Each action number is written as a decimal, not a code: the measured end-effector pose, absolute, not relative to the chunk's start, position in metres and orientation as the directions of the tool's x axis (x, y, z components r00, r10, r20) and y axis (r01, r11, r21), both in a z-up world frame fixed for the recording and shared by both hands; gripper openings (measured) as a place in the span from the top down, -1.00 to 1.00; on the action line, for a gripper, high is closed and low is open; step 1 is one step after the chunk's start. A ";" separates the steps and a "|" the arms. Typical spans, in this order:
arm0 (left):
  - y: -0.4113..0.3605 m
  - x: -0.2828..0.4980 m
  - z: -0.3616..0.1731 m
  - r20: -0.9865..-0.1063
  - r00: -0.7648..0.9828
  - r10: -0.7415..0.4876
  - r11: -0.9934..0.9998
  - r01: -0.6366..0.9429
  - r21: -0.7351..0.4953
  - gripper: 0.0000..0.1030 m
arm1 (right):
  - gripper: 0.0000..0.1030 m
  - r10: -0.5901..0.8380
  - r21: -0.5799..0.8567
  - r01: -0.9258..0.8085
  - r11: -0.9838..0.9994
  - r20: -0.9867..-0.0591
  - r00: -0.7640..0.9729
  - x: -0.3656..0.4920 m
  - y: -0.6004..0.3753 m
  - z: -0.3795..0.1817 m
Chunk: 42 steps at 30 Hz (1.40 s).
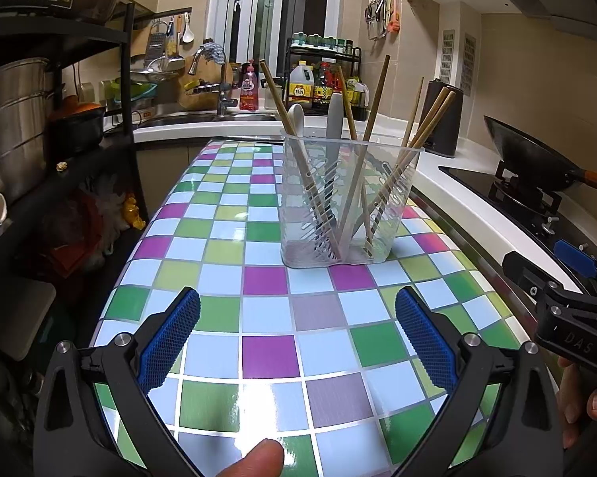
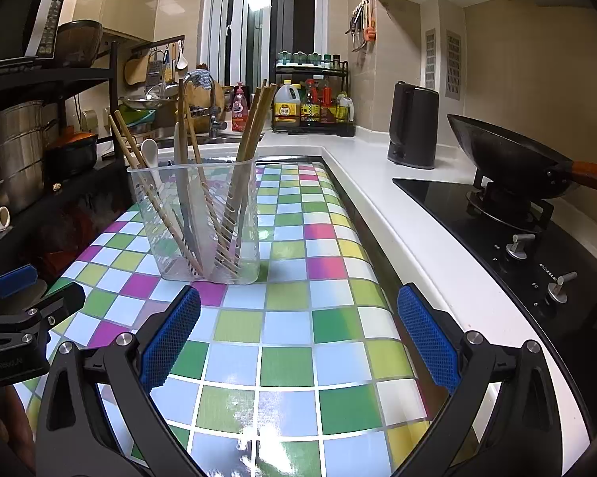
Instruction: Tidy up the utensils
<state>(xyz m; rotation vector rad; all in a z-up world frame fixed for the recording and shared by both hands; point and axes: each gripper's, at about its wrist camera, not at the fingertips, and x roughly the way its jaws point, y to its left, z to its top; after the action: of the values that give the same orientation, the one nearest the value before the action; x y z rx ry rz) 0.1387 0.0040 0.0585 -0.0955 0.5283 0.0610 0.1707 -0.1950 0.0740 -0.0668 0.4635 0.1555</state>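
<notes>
1. A clear plastic utensil holder [image 1: 348, 202] stood upright at the centre of the left wrist view, slightly above the middle. In the right wrist view the same holder appeared in the left half of the frame.
2. Inside it I saw several wooden chopsticks [image 1: 372, 119] leaning outward at different angles, a white spoon [image 1: 296, 117] on the left side and a grey handled utensil [image 1: 334, 119] near the middle. I could not tell whether the holder had separate compartments.
3. The holder rested on a tabletop [image 1: 266, 349] covered in a glossy checked pattern of white, green, purple and yellow squares. I saw no loose utensils anywhere on the visible tabletop.
4. I judged the task to be at or very near its end: everything I could see was already in the holder, and nothing visible was left to collect.
5. My left gripper [image 1: 297, 344] filled the bottom of its view, its blue pads spread wide apart and holding nothing, well short of the holder.
6. My right gripper [image 2: 298, 344] was likewise spread wide and empty, at the bottom of its view, with the holder near its left pad.
7. A fingertip [image 1: 260, 459] showed at the bottom edge of the left view.
8. Beyond the table, a wok [image 2: 505, 157] sat on a black hob at the right.
</notes>
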 end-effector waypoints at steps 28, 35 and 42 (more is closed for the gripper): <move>-0.001 0.136 0.059 -0.501 0.865 0.026 0.995 -0.071 -0.071 -0.85 | -0.89 0.135 -0.037 -0.169 0.985 -0.447 0.884 0.168 -0.190 0.073; -0.001 0.136 0.059 -0.497 0.867 0.028 0.995 -0.069 -0.065 -0.85 | -0.89 0.135 -0.038 -0.170 0.985 -0.448 0.884 0.167 -0.189 0.074; -0.001 0.136 0.059 -0.499 0.866 0.025 0.995 -0.069 -0.069 -0.85 | -0.89 0.137 -0.036 -0.171 0.985 -0.451 0.882 0.167 -0.189 0.074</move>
<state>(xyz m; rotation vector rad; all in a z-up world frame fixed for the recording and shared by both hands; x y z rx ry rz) 0.1359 -0.0007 0.0587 -0.0851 0.5207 0.0493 0.1670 -0.1893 0.0736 -0.0750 0.4636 0.1602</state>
